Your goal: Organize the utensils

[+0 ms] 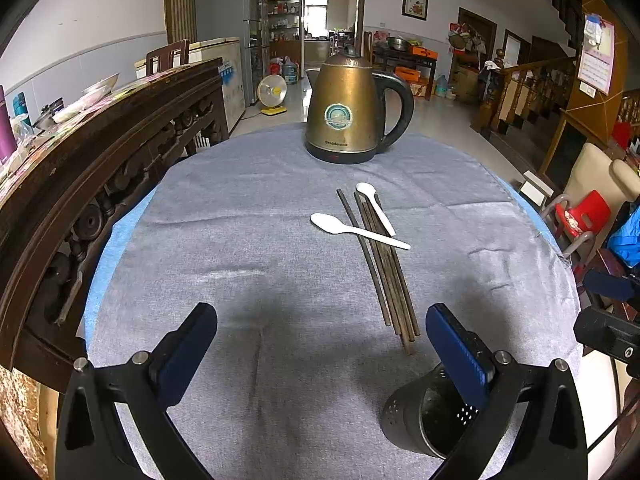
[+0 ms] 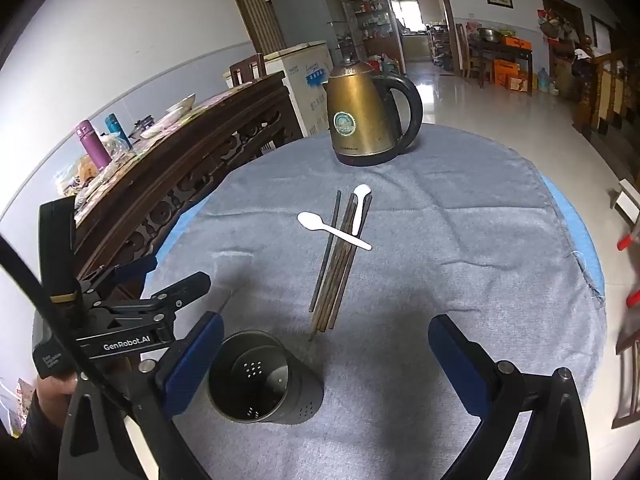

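Chopsticks point(image 1: 380, 264) and spoons point(image 1: 356, 230) lie ahead of both wide-spread, empty grippers point(image 1: 320, 344) point(image 2: 324, 348)

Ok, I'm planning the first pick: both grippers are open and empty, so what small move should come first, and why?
Probably bring the right gripper forward and down to the long white plastic spoon. It lies across the bundle of dark wooden chopsticks, so it should come off first. The perforated dark metal holder stands empty nearby.

A brass kettle point(image 1: 346, 110) is set near the far edge of the grey cloth point(image 1: 240, 240); a carved sideboard point(image 1: 100, 152) is seen left.
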Motion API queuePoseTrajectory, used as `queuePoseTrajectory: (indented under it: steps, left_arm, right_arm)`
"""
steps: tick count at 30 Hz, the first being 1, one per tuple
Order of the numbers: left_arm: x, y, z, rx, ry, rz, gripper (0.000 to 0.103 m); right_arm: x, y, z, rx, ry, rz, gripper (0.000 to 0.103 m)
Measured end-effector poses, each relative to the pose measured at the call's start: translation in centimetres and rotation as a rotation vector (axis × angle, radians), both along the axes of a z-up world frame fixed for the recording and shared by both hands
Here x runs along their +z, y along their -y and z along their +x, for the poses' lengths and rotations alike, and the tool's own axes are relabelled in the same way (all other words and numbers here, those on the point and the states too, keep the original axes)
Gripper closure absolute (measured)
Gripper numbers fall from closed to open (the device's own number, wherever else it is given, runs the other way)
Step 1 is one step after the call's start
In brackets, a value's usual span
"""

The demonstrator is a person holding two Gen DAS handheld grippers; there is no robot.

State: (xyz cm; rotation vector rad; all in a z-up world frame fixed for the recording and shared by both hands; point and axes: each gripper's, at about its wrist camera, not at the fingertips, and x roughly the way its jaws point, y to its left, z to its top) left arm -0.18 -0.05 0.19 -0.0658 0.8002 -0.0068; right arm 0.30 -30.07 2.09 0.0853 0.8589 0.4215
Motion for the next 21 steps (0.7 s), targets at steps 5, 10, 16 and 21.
queuePoseTrajectory:
  steps: [5,10,16,21]
  left_arm:
    - [-0.02,-0.03,-0.05,-0.002,-0.011,-0.011,0.0]
    - [-0.09,0.1,-0.04,-0.004,-0.019,0.022,0.0]
    - [-0.05,0.04,-0.05,-0.007,-0.004,0.031,0.0]
    - [-0.01,-0.01,-0.02,-0.007,-0.002,0.037,0.0]
  right_arm:
    - [-0.09,0.0,-0.1,0.002,-0.005,0.005,0.0]
    - [0.03,0.02,-0.16,0.002,-0.004,0.009,0.0]
    - [0.12,-0.02,-0.12,0.006,-0.005,0.009,0.0]
    - [0.21,-0.16,0.02,0.01,-0.005,0.01,0.0]
